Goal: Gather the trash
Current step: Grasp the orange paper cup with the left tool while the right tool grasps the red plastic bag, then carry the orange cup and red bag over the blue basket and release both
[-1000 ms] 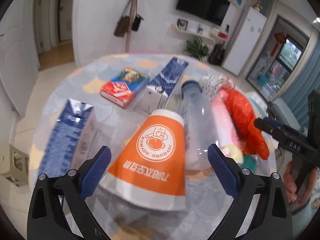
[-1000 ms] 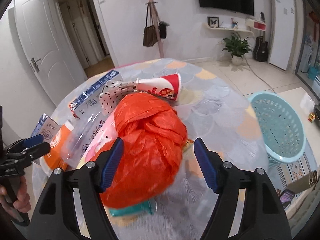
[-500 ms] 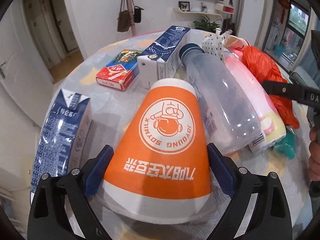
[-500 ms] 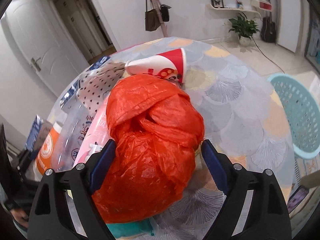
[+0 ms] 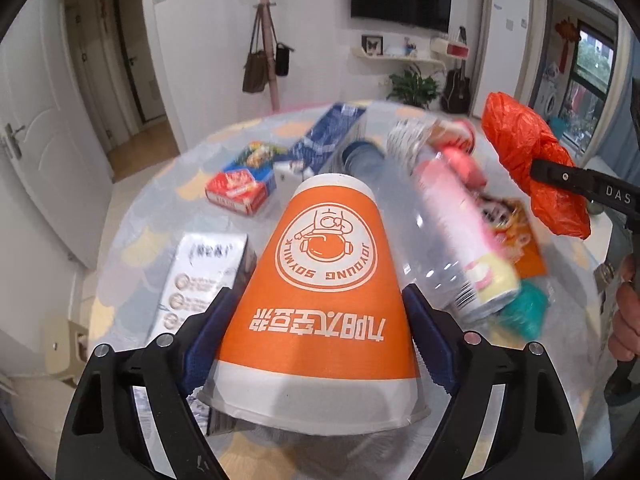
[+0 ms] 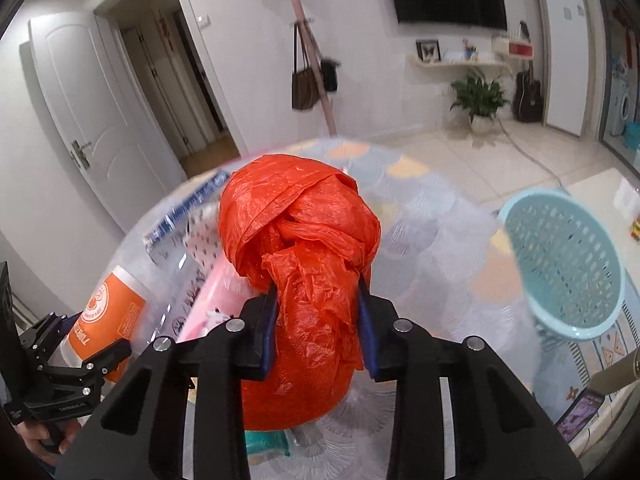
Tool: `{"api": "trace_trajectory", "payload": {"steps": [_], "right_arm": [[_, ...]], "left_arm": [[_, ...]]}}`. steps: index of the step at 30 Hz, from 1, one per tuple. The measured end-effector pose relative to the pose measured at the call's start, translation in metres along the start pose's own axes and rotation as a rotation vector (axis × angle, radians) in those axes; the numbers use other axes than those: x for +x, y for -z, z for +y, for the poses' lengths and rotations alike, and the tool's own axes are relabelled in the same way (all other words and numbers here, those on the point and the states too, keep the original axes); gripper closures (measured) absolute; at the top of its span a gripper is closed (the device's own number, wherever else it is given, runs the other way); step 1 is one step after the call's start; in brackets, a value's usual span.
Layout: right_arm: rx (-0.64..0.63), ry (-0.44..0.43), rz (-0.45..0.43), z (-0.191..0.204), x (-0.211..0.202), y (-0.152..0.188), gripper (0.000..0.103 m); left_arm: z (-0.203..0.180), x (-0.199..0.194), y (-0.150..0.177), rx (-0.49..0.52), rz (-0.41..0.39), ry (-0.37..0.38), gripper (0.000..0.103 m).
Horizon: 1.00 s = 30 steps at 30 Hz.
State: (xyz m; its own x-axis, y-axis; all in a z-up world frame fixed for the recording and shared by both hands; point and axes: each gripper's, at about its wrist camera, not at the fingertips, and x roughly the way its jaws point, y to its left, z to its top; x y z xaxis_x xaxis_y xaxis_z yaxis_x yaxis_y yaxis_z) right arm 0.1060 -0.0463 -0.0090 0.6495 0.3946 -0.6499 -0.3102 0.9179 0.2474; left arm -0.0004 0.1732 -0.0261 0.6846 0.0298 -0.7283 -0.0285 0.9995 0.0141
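An orange and white paper cup [image 5: 320,240] lies on its side between the blue pads of my left gripper [image 5: 318,294]. The jaws are closing and both pads touch the cup's sides. My right gripper [image 6: 317,292] is shut on a crumpled red plastic bag [image 6: 300,220] and holds it above the round table [image 6: 432,248]. The left wrist view shows the same bag [image 5: 520,140] in the air at the right, pinched by the right gripper [image 5: 560,176]. The right wrist view shows the cup [image 6: 112,308] and the left gripper [image 6: 60,328] at lower left.
On the table [image 5: 160,216] lie a clear bottle [image 5: 404,216], a pink package [image 5: 452,216], a white carton [image 5: 204,272], a red and blue box [image 5: 240,184], a blue carton [image 5: 332,132] and something teal [image 5: 524,312]. A light blue basket [image 6: 560,264] stands beside the table at right.
My right gripper has shut on the red bag and lifted it off the pile. My left gripper has moved in around the orange cup and its pads now touch the cup.
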Motion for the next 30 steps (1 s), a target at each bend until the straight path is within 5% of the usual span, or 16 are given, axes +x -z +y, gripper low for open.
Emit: {"api": "trace_trajectory", "payload": {"steps": [7,15,21,30], "right_arm": [[0.049,0.017,-0.078,-0.023,-0.033,-0.010,0.073],[0.141,0.190,-0.144,-0.098,-0.060,-0.022,0.073],[0.228,0.361,-0.135,-0.172,-0.053,-0.024,0.073],[0.431,0.421,0.029,-0.268,0.001,-0.003,0.072]], "left_arm": [[-0.020,-0.036,-0.034,-0.013,-0.120,0.071,0.022],[-0.105,-0.023,-0.099,0.050,-0.171,0.190,0.022],[-0.188,0.016,-0.138,0.124,-0.140,0.295,0.021],[-0.284,0.110,-0.157,0.188,0.014,0.371,0.021]]}}
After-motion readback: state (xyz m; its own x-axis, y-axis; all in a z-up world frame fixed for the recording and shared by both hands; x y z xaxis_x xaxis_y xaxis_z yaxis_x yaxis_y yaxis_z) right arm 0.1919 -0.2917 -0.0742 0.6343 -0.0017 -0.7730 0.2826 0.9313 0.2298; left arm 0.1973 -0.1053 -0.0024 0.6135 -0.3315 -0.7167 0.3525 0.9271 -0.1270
